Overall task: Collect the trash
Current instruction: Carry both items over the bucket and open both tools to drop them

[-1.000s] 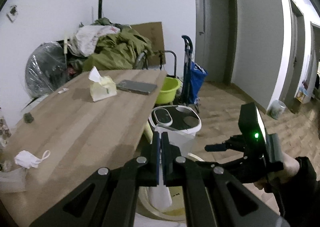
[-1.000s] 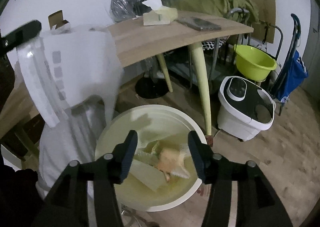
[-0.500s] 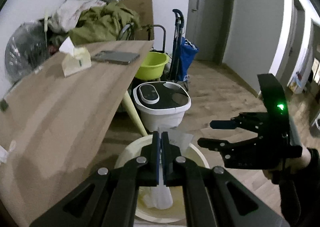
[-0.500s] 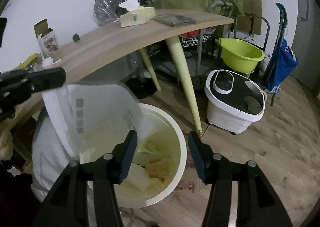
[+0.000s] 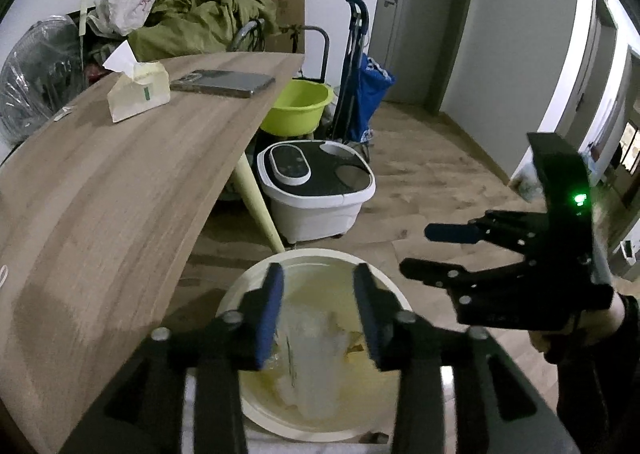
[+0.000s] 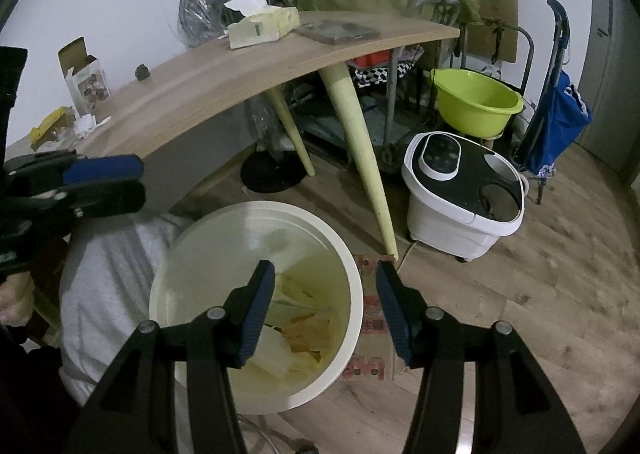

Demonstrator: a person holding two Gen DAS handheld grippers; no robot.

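Note:
A cream round trash bin (image 5: pixel 256 410) stands on the floor beside the wooden table (image 5: pixel 100 190). My left gripper (image 5: pixel 318 318) is open and empty right above the bin. A clear plastic wrapper (image 5: pixel 308 358) lies inside the bin on yellowish scraps. My right gripper (image 6: pixel 326 310) is open and empty over the bin (image 6: pixel 188 334) too; it also shows in the left wrist view (image 5: pixel 436 250) at the right. The left gripper shows at the left edge of the right wrist view (image 6: pixel 104 182).
A tissue pack (image 5: pixel 138 94) and a phone (image 5: pixel 222 83) lie on the table's far end. A white foot bath (image 5: pixel 316 190), a green basin (image 5: pixel 298 106) and a blue trolley (image 5: pixel 366 94) stand beyond the bin. A small box (image 6: pixel 84 82) and scraps (image 6: pixel 52 128) sit on the table.
My left gripper swung from the table over the bin, opened and let go of the plastic wrapper, which now lies in the bin. The right gripper stayed open.

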